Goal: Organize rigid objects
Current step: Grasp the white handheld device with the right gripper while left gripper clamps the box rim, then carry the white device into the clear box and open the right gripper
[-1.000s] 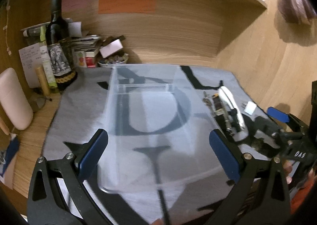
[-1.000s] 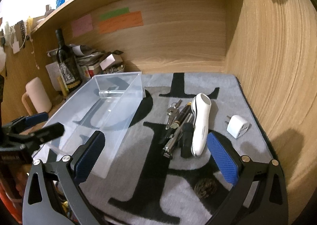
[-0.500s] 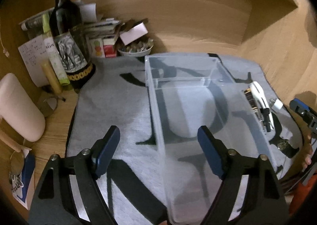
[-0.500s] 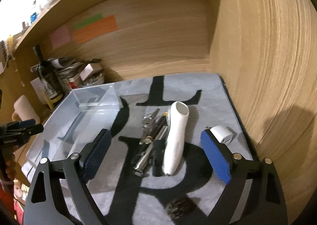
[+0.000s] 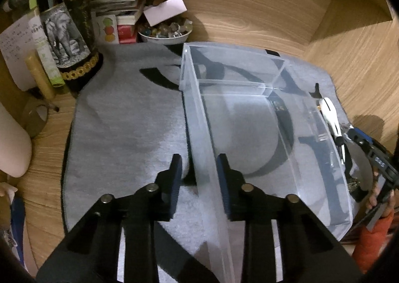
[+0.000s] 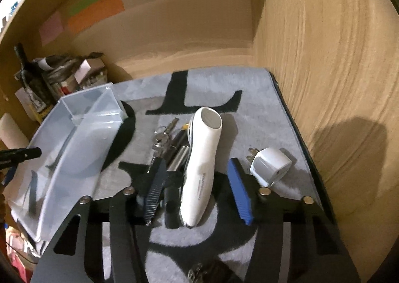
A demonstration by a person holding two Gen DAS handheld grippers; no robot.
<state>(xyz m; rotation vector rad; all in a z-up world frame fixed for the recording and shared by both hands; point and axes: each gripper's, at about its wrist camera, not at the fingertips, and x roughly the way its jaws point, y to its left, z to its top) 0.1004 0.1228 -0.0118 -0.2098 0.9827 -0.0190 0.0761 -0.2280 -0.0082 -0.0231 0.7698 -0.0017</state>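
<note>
Straddling the near left wall of the clear plastic bin (image 5: 261, 133), the left tongs (image 5: 199, 170) are closing, one blue pad outside the wall and one inside; can't tell if the pads press the plastic yet, since the wall is see-through and blurs w/ the pad edges. The bin sits on a grey mat (image 5: 124, 121) w/ big black letters, on the wooden bench (image 5: 45, 158).

Over on the right side, the right tongs (image 6: 197, 185) are closing too, around a white handheld device (image 6: 202, 165) lying lengthwise btwn the pads; there's visible space on both sides, so not clamped. Its printed label is too small to read. Just left of it lies a jumble: keys (image 6: 160, 138), a dark pen-like thing and a metal tool (image 6: 178, 155), partly hidden behind the left pad, hard to separate. A white plug adapter (image 6: 270, 164) sits just beyond the right pad. At the bottom edge something dark and lumpy is cut off, can't ID.

Back left corner: a dark bottle (image 5: 67, 21) w/ an elephant label, top cut off, next to stacked papers and a bowl of small shiny bits (image 5: 164, 32). The other hand's orange sleeve (image 5: 371, 240) pokes in at the edge of the left view.
</note>
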